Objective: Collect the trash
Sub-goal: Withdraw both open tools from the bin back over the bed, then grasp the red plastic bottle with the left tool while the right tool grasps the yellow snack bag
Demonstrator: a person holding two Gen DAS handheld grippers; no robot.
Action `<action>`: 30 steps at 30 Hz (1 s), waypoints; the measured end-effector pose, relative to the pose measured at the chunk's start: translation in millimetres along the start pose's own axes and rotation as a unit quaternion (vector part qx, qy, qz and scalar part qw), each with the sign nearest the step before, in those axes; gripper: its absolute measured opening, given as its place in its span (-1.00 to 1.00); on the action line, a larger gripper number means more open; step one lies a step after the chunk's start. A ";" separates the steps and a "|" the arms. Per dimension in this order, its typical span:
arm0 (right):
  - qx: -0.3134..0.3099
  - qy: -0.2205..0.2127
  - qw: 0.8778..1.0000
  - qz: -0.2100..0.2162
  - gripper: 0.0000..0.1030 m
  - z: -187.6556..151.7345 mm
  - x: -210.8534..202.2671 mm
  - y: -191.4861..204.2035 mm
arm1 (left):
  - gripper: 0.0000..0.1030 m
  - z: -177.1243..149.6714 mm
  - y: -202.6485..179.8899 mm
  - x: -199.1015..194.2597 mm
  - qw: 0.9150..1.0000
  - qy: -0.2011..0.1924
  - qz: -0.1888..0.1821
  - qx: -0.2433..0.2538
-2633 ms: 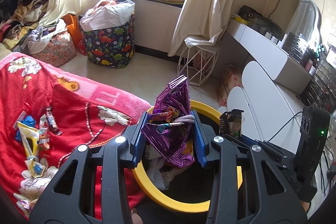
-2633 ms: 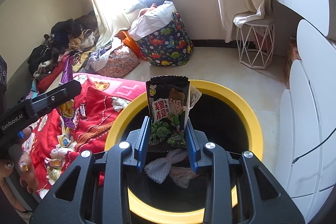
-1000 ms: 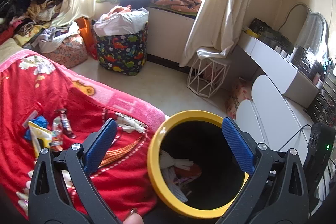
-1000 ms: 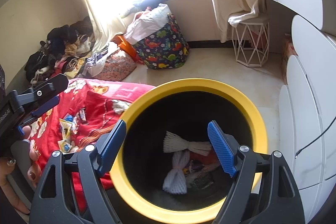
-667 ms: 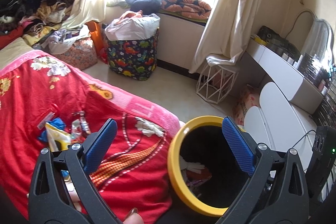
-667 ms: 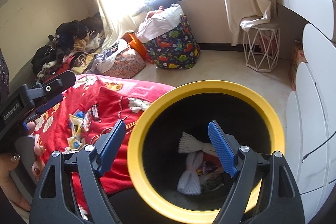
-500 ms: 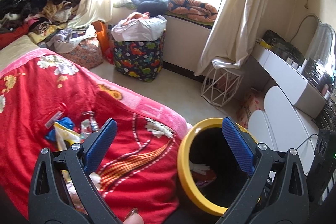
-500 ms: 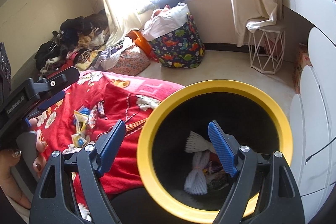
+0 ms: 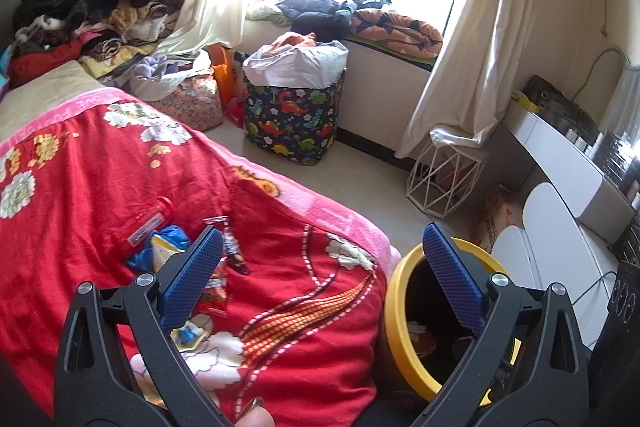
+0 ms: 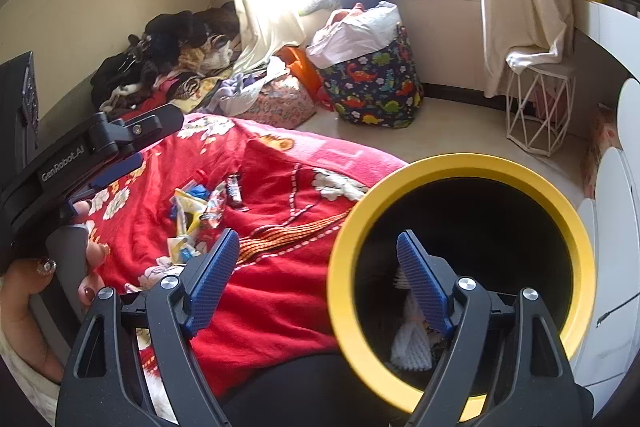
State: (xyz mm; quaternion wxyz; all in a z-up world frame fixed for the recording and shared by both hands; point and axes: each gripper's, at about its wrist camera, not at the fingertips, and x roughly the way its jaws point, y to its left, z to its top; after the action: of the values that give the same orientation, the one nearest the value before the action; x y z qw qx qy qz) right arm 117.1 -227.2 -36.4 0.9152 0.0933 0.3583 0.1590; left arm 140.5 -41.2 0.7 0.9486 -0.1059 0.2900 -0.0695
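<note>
Left tool [image 9: 320, 267] gaped wide and empty over red blanket [image 9: 100, 179], right tool [image 10: 318, 267] likewise wide beside yellow-rimmed bin [image 10: 576, 223], wrappers [image 10: 200, 207] lay on blanket.

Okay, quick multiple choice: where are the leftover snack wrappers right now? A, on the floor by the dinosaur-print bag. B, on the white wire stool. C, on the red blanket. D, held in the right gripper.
C: the snack wrappers lie in a loose cluster on the red blanket, while the left gripper and right gripper are both open and empty.
</note>
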 end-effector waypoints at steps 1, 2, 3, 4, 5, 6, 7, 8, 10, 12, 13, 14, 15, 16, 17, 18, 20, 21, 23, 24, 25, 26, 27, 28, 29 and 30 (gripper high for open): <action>-0.003 0.001 1.000 0.002 0.53 0.4 1.2 3.2 | 0.78 0.3 2.5 -0.1 1.000 0.000 0.001 -0.002; -0.007 0.002 1.000 0.004 0.53 0.3 2.8 6.1 | 0.78 0.5 6.8 -0.7 1.000 -0.001 0.004 -0.006; -0.010 0.004 1.000 0.006 0.53 0.7 4.8 9.8 | 0.78 0.7 11.1 -1.5 1.000 -0.002 0.006 -0.009; -0.013 0.006 1.000 0.008 0.53 1.8 6.8 12.6 | 0.78 0.9 13.7 -2.4 1.000 -0.002 0.008 -0.011; -0.015 0.007 1.000 0.010 0.53 1.5 8.3 16.2 | 0.78 0.9 17.7 -3.4 1.000 -0.003 0.009 -0.014; -0.020 0.009 1.000 0.012 0.53 1.9 10.9 20.9 | 0.78 1.0 21.6 -4.3 1.000 -0.003 0.011 -0.016; -0.023 0.010 1.000 0.013 0.53 2.4 12.6 23.7 | 0.78 1.2 24.2 -5.1 1.000 -0.003 0.013 -0.018; -0.028 0.011 0.999 0.015 0.53 2.7 15.0 28.3 | 0.78 1.6 27.9 -6.2 1.000 -0.004 0.015 -0.021; -0.035 0.013 0.999 0.019 0.53 2.6 18.5 33.8 | 0.78 2.6 36.2 -8.1 0.999 -0.005 0.020 -0.025; -0.044 0.016 0.999 0.022 0.53 3.0 22.8 41.9 | 0.78 2.8 43.8 -9.7 0.999 -0.006 0.024 -0.030; -0.048 0.017 0.998 0.023 0.53 3.2 25.4 46.0 | 0.78 3.1 49.6 -10.6 0.999 -0.006 0.027 -0.035; -0.053 0.019 0.998 0.026 0.53 3.6 28.3 50.7 | 0.78 3.3 54.3 -11.3 0.999 -0.006 0.029 -0.038; -0.056 0.020 0.998 0.027 0.53 3.6 29.8 53.4 | 0.78 3.1 58.3 -11.8 0.999 -0.006 0.031 -0.041; -0.060 0.022 0.998 0.029 0.53 3.9 31.7 57.7 | 0.78 2.8 62.9 -12.3 0.998 -0.006 0.033 -0.044; -0.065 0.024 0.997 0.031 0.53 4.3 34.6 62.3 | 0.78 2.3 67.7 -12.6 0.998 -0.005 0.035 -0.047; -0.068 0.025 0.997 0.032 0.53 3.8 36.4 65.6 | 0.78 2.0 70.4 -12.9 0.998 -0.004 0.038 -0.049; -0.074 0.030 0.996 0.035 0.53 3.4 41.3 72.8 | 0.78 1.3 79.4 -13.8 0.998 -0.003 0.043 -0.054; -0.076 0.031 0.996 0.037 0.53 3.1 43.1 75.7 | 0.78 1.0 84.5 -14.0 0.997 -0.003 0.047 -0.057; -0.083 0.036 0.995 0.039 0.53 2.2 48.5 81.4 | 0.78 0.7 92.8 -14.4 0.997 -0.003 0.052 -0.062; -0.086 0.039 0.995 0.039 0.53 1.2 51.6 84.8 | 0.78 0.6 97.5 -14.3 0.996 -0.002 0.055 -0.064; -0.090 0.041 0.994 0.040 0.53 0.1 54.5 88.0 | 0.78 0.9 100.6 -13.5 0.996 0.000 0.057 -0.064; -0.094 0.044 0.994 0.040 0.53 -0.5 57.8 91.1 | 0.78 1.1 105.4 -12.3 0.996 0.004 0.061 -0.065; -0.100 0.047 0.993 0.041 0.53 -1.6 61.9 95.4 | 0.78 1.0 109.0 -11.5 0.996 0.006 0.064 -0.065; -0.103 0.049 0.993 0.042 0.53 -2.4 64.2 97.6 | 0.78 0.8 113.7 -11.4 0.995 0.006 0.070 -0.066; -0.107 0.051 0.992 0.044 0.53 -3.4 67.4 101.2 | 0.78 0.7 119.1 -11.4 0.995 0.006 0.074 -0.068; -0.110 0.053 0.991 0.046 0.53 -3.8 70.7 104.5 | 0.78 0.7 123.8 -11.2 0.994 0.007 0.076 -0.072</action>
State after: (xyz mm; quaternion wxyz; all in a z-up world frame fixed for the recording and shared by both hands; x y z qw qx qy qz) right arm 140.1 -104.4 -53.7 0.8912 -0.0007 0.3823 0.2441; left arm 140.4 81.0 -22.6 0.9389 -0.1510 0.3083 0.0230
